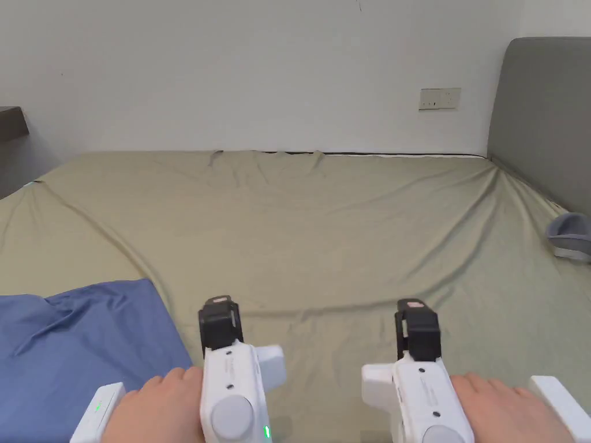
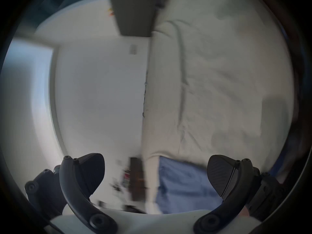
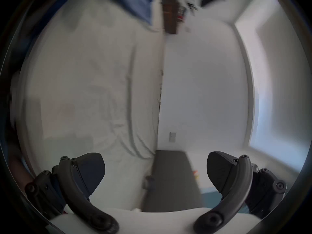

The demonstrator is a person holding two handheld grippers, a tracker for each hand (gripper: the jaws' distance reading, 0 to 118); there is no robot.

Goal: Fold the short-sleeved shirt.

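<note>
Left gripper (image 1: 218, 314): held in the person's left hand (image 1: 159, 406) above the bed (image 1: 346, 231), rolled on its side. In the left gripper view (image 2: 155, 175) its jaws stand wide apart with nothing between them; the pads (image 2: 92, 171) are bare.

Right gripper (image 1: 416, 317): held in the right hand (image 1: 508, 412), level with the left one and set apart from it, also rolled on its side. In the right gripper view (image 3: 155, 173) its jaws are spread wide, gripping nothing and touching nothing.

Short-sleeved shirt (image 1: 75, 352): blue cloth, lying rumpled on the olive-green sheet at the near left of the bed. Its right edge lies just beside the left hand, to the left of the left gripper, and well apart from the right gripper. The left gripper view shows it (image 2: 185, 187) low between the open jaws, farther off and blurred. The right gripper view shows it (image 3: 138, 3) at the top edge.

Other items: grey headboard (image 1: 542, 115) at the right end of the bed; small grey object (image 1: 570, 235) on the sheet near it; wall socket plate (image 1: 440, 98) on the white wall.
</note>
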